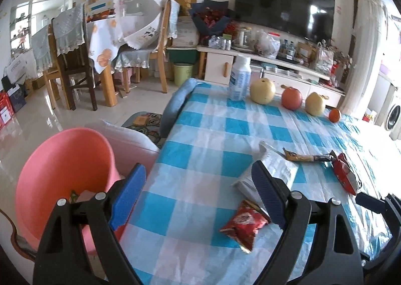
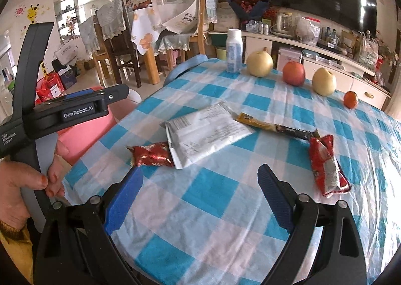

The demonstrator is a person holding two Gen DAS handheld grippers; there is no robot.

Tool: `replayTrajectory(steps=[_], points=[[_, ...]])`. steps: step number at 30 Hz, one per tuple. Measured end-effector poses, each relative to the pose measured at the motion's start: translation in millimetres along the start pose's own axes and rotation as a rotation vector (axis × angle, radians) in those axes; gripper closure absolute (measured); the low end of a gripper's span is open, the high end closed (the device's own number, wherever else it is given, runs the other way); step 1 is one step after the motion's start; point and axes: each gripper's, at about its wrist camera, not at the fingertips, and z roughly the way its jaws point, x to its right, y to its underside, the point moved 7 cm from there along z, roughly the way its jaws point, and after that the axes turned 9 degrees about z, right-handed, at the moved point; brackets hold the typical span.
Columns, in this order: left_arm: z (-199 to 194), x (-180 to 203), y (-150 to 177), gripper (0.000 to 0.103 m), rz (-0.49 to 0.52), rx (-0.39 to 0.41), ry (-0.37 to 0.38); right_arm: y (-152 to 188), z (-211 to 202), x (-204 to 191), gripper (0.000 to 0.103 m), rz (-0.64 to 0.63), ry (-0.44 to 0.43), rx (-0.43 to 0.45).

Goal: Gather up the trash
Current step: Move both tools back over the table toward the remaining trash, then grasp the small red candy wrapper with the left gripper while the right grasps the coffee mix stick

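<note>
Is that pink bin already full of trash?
No, the pink bin is mostly empty: its bare inner wall shows, with only a few scraps at the bottom.

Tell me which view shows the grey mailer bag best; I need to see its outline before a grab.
The right wrist view: the grey mailer bag lies there unobstructed, overlapping one red wrapper. In the left wrist view the bag is partly hidden behind a finger of the left hand-held gripper.

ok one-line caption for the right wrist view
Open right gripper above a checked tablecloth strewn with a grey mailer and red wrappers.
</note>
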Motion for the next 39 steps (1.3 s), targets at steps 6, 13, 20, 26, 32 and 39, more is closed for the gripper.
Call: replayTrajectory(steps=[6, 13, 20, 26, 32, 39], points=[[5, 24, 1, 0.016, 0.046, -0.011, 0.026, 3, -6, 23, 0.011, 0.026, 0.005, -0.003], [8, 60, 3, 0.016, 0.115, -0.023, 0.055, 1, -17, 63, 0.011, 0.075, 0.025, 0.011], [14, 96, 4, 0.016, 0.198, -0.038, 0.077, 1, -16, 129, 0.011, 0.176, 0.077, -0.015], [11, 101, 12, 0.016, 0.238, -0.070, 0.218, -2, -6, 171, 0.011, 0.244, 0.101, -0.045], [19, 75, 39, 0.016, 0.272, -0.187, 0.225, -16, 7, 176, 0.011, 0.298, 0.027, -0.061], [26, 64, 48, 0.016, 0.264, -0.230, 0.235, -25, 35, 129, 0.011, 0.269, -0.152, -0.116]])
